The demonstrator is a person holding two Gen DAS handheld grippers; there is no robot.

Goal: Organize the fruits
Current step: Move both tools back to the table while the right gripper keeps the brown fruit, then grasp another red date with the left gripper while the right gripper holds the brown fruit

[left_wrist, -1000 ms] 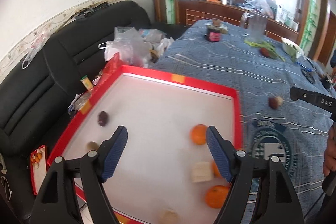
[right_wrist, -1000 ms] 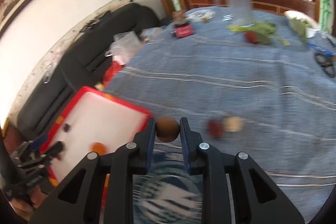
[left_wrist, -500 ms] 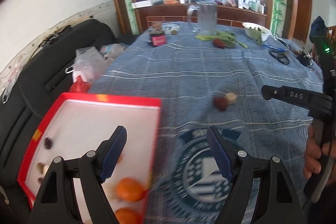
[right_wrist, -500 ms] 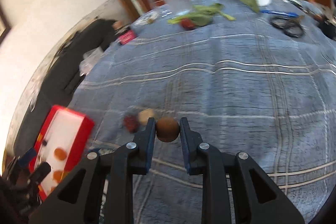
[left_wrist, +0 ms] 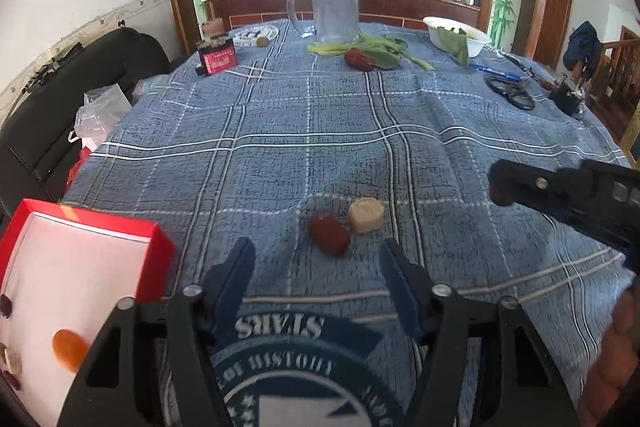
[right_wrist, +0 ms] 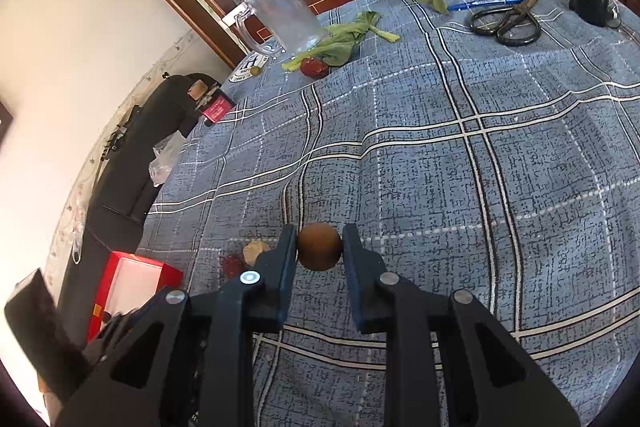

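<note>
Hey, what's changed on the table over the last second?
The left tongs swung off the red tray to the dark red fruit and pale piece, jaws closing, nothing between them. The right tongs still grip the brown fruit.

Home dining room: tablecloth-covered table (left_wrist: 320,131), black sofa (left_wrist: 60,99), wooden counter (left_wrist: 384,3), glass pitcher (left_wrist: 334,7), scissors (right_wrist: 508,21).
</note>
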